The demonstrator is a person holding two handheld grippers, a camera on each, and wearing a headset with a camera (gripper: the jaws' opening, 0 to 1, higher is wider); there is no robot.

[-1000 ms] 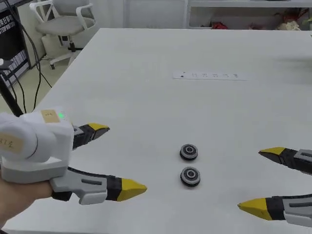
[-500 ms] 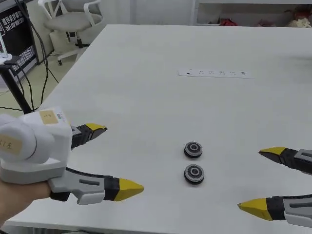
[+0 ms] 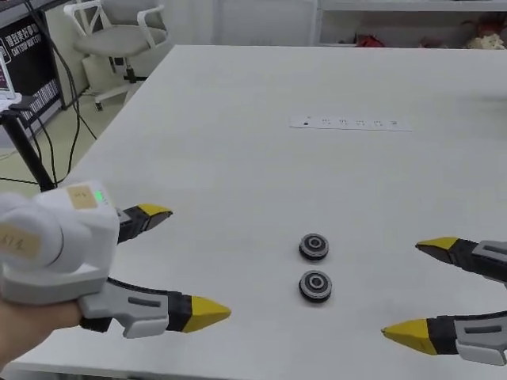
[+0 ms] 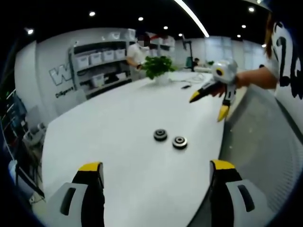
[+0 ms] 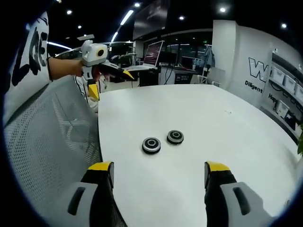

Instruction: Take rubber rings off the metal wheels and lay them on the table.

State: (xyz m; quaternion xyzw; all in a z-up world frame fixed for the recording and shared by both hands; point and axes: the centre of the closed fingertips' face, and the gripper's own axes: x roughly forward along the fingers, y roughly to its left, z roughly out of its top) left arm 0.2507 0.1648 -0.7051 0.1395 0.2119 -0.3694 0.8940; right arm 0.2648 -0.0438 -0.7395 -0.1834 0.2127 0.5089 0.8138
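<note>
Two wide-spread grippers, left gripper at nine, right gripper at three, flank far wheel, near wheel by table six-o'clock edge

head view: right gripper body cut off by right edge, fingers in frame. left gripper housing clipped at left edge. far wheel, near wheel: too small to separate rubber ring from metal. power strip markings unreadable.
</note>
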